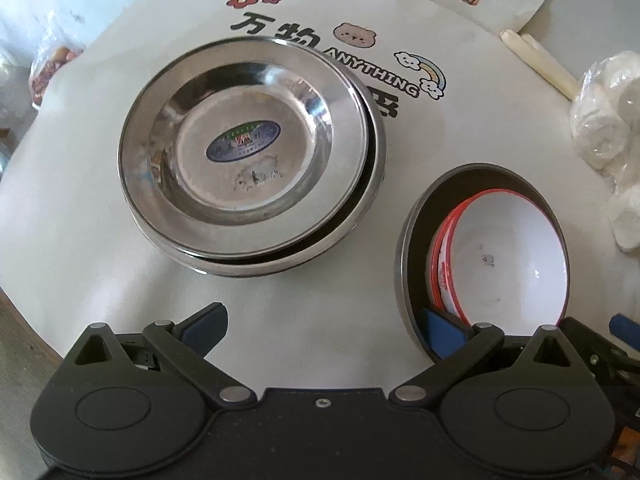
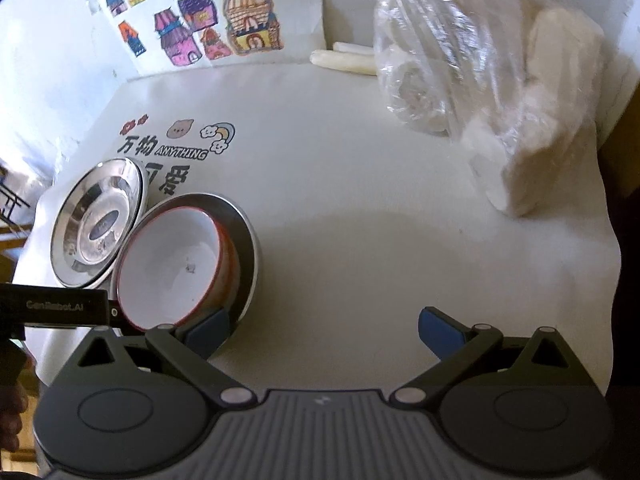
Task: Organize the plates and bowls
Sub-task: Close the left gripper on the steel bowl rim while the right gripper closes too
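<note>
In the left wrist view, two stacked steel plates (image 1: 248, 148) are lying flat on the white cloth (image 1: 80, 240) at about 11 o'clock from the left gripper (image 1: 324, 332), mouths facing up, the top plate sitting slightly off-centre on the lower one, with an oval sticker (image 1: 243, 141) in its well. Being round, they are showing no long axis. At 2 o'clock a dark bowl (image 1: 412, 240) is standing upright with two red-rimmed white bowls (image 1: 504, 248) nesting inside it, leaning toward its left wall. The left gripper's jaws are standing wide apart, holding nothing; its right blue pad (image 1: 442, 330) is overlapping the dark bowl's near rim, though whether it is touching is unclear.

In the right wrist view, the same plates (image 2: 96, 228) are sitting at 10 o'clock, just beside the dark bowl (image 2: 248, 240) and its white bowls (image 2: 176, 268), with rims appearing to meet. The right gripper (image 2: 324, 330) is also spread wide and empty, its left pad (image 2: 208, 334) lying in front of the dark bowl's edge; contact cannot be told. Plastic-wrapped white rolls (image 2: 424, 64) are resting at 1 o'clock, well apart from the bowls.
</note>
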The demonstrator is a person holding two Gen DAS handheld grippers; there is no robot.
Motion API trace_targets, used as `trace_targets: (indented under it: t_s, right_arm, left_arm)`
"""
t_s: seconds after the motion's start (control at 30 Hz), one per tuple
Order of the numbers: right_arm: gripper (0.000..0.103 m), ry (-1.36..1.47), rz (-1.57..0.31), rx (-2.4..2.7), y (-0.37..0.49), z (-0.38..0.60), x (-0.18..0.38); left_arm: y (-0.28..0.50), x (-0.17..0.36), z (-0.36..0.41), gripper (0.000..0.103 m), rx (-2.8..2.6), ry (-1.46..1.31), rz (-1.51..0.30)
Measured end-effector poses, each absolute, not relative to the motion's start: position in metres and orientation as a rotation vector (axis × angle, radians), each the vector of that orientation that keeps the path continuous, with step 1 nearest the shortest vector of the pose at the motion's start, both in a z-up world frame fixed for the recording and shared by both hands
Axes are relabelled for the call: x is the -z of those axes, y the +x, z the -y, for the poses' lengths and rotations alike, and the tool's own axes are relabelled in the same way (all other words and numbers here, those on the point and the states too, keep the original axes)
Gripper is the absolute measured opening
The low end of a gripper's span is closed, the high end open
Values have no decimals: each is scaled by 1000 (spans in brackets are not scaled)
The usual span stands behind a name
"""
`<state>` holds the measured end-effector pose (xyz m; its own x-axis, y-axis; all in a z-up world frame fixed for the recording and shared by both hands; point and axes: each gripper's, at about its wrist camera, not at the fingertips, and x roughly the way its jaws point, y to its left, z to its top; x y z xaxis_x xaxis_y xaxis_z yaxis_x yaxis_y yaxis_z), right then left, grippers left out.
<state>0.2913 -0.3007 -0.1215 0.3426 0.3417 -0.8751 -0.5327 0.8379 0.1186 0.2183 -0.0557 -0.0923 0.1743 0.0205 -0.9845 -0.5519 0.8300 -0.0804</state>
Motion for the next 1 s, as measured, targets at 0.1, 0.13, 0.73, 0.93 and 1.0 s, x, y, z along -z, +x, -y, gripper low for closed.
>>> trace_targets:
  t_s: [0.1,0.13,0.73,0.93,1.0]
  right_arm:
    - [103,-222,-1078,-572,293,295,125]
    - [103,-227,-1079,-572,294,293,126]
    - [69,-189,-1086,-623,297,288,129]
    - [44,-123,-1124,-660,299,287,129]
    - [35,-110,-1132,-675,298,285,129]
  left_arm:
    - [218,91,55,100,-429,-482,-1339]
    - [218,91,55,99,-426,-487,-1336]
    - [216,88,55,39,-268,-639,-1261]
    - [217,90,52,21,-219,-693,-1242]
    - [217,91,53,16,-200,-703,-1235]
